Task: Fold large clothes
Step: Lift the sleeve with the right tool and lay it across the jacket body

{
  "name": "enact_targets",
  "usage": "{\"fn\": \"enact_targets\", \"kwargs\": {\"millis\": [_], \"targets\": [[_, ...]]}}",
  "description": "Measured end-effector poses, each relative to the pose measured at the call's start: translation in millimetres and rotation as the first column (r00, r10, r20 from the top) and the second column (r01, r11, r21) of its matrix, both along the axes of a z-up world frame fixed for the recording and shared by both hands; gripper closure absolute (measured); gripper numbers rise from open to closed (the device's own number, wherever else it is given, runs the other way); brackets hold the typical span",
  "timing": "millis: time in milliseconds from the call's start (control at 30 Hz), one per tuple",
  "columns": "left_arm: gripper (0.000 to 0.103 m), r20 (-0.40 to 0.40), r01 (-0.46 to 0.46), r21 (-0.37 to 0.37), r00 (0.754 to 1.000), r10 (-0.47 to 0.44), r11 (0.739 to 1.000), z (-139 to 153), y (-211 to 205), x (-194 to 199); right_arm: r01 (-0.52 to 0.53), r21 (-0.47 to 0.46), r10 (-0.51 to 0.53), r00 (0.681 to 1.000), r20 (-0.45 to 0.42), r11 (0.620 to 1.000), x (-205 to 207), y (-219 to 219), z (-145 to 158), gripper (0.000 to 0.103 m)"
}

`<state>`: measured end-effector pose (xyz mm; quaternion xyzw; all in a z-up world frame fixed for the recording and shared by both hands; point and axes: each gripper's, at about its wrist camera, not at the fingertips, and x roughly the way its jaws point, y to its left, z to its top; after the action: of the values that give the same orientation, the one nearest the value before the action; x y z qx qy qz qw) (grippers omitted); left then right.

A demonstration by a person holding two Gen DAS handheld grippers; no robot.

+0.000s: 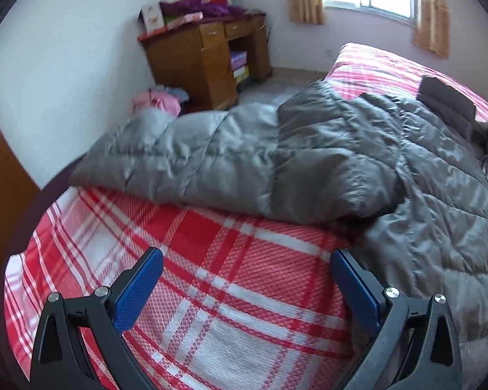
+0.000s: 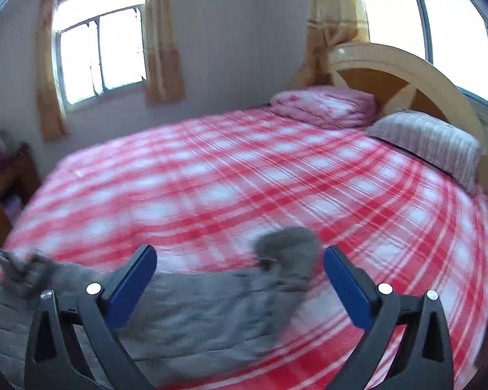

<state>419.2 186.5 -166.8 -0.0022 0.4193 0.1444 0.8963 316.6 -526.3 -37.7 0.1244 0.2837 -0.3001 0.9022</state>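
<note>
A large grey quilted down jacket (image 1: 309,156) lies spread over the red-and-white plaid bed cover (image 1: 211,260), one sleeve folded across its body. My left gripper (image 1: 245,256) hovers open above bare plaid just in front of the jacket, with nothing between its blue pads. In the right wrist view the jacket (image 2: 195,312) shows as a blurred grey sleeve lying below my right gripper (image 2: 240,253). That gripper stands wide open above the cloth, its pads apart from the fabric.
A wooden desk (image 1: 205,61) piled with boxes stands by the far wall, with pink clothes (image 1: 159,100) heaped beside it. A folded pink quilt (image 2: 325,105) and a striped pillow (image 2: 429,143) lie against the wooden headboard (image 2: 403,81). Curtained windows (image 2: 101,55) sit behind the bed.
</note>
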Motion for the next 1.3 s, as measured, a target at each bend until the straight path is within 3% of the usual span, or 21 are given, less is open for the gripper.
{"fn": "enact_targets", "kwargs": {"millis": [200, 367, 400, 433, 467, 500, 533, 667, 733, 833, 933, 1000, 1167, 1300], "targets": [[0.001, -0.026, 0.02, 0.016, 0.999, -0.019, 1.0, -5.1, -6.0, 6.4, 0.013, 0.043, -0.003, 0.975, -0.224, 0.999, 44.0, -57.7, -64.6, 0.0], [0.001, -0.051, 0.032, 0.032, 0.998, -0.031, 0.999, -7.6, -11.8, 9.5, -0.113, -0.094, 0.068, 0.916, -0.394, 0.989, 77.0, -39.6, -97.4, 0.001], [0.001, -0.053, 0.032, 0.033, 0.998, -0.031, 0.999, -7.8, -11.8, 9.7, -0.123, -0.132, 0.056, 0.904, -0.423, 0.984, 78.0, -36.7, -101.3, 0.005], [0.001, -0.054, 0.032, 0.033, 0.998, -0.03, 0.999, -8.1, -12.1, 9.6, -0.127, -0.162, 0.042, 0.894, -0.446, 0.979, 81.8, -39.1, -106.7, 0.013], [0.001, -0.055, 0.033, 0.032, 0.998, -0.031, 0.999, -8.3, -12.1, 9.6, -0.119, -0.179, 0.022, 0.884, -0.467, 0.977, 82.1, -43.7, -111.0, 0.041], [0.001, -0.056, 0.033, 0.032, 0.998, -0.031, 0.999, -8.5, -11.9, 9.6, -0.099, -0.174, 0.003, 0.875, -0.483, 0.98, 79.8, -50.7, -113.0, 0.077], [0.001, -0.057, 0.033, 0.032, 0.998, -0.031, 0.999, -8.7, -12.5, 10.0, -0.067, -0.135, -0.008, 0.872, -0.49, 0.989, 75.1, -60.4, -114.3, 0.085], [0.001, -0.058, 0.034, 0.019, 0.998, -0.033, 0.999, -9.2, -11.9, 11.1, 0.099, 0.099, -0.057, 0.931, -0.359, 0.99, 29.6, -104.3, -109.7, 0.091], [0.001, -0.057, 0.034, 0.009, 0.998, -0.034, 0.999, -9.4, -10.3, 11.4, 0.088, 0.298, -0.041, 0.986, -0.161, 0.951, -3.5, -117.8, -95.4, 0.092], [0.001, -0.055, 0.034, -0.007, 0.998, -0.035, 0.999, -9.4, -6.3, 10.5, -0.01, 0.475, -0.037, 0.995, 0.091, 0.88, -43.5, -118.4, -70.6, 0.092], [0.001, -0.053, 0.034, -0.019, 0.998, -0.035, 0.999, -9.4, -4.9, 9.7, -0.158, 0.554, 0.008, 0.965, 0.263, 0.817, -58.3, -97.2, -42.9, 0.092], [0.001, -0.047, 0.033, -0.03, 0.998, -0.035, 0.999, -8.9, -2.5, 8.9, -0.256, 0.55, 0.067, 0.938, 0.339, 0.795, -63.0, -70.5, -18.4, 0.092], [0.001, -0.029, 0.027, -0.058, 0.999, -0.028, 0.998, -7.2, 2.9, 6.0, -0.47, 0.467, 0.27, 0.86, 0.433, 0.749, -45.2, 26.0, 39.8, 0.092], [0.001, -0.01, 0.009, -0.096, 1.0, -0.01, 0.995, -5.5, 12.1, 1.0, -0.634, 0.394, 0.459, 0.764, 0.453, 0.666, -20.7, 122.8, 68.5, 0.092]]}}
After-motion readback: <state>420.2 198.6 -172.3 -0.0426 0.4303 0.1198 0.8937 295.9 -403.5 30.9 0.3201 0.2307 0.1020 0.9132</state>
